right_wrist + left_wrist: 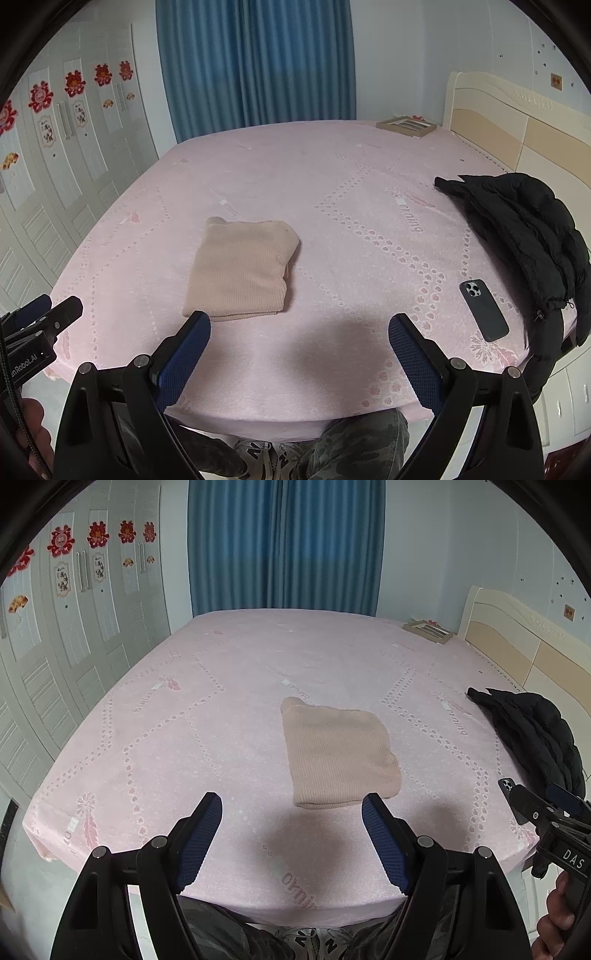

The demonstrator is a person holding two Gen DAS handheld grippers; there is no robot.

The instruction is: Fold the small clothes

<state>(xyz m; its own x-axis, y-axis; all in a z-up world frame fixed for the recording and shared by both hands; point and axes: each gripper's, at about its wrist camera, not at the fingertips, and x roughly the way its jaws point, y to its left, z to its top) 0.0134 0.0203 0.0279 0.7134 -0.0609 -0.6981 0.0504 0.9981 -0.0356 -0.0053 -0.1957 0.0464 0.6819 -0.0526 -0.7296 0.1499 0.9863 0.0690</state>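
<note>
Nearest the person, both tools hang above the near edge of the bed [110, 738]. The left gripper [291, 805] has its fingers spread with nothing between them, and the right gripper [299, 325] is spread and empty too. Both are held back from the cloth, probably because no grip is needed at present.

Just beyond the left gripper lies the beige knit garment [340, 753], already folded into a compact, nearly square bundle, flat on the bed near its front middle. It looks finished, or one fold short.

To the right of the garment, well apart, a dark phone [484, 310] lies face down, and past it a black padded jacket [524, 229] is heaped at the bed's right edge, apparently parked clear of the folding space.

Far beyond the garment, by the headboard [491, 122], sits a shallow box [406, 125]; its contents are too small to tell.
</note>
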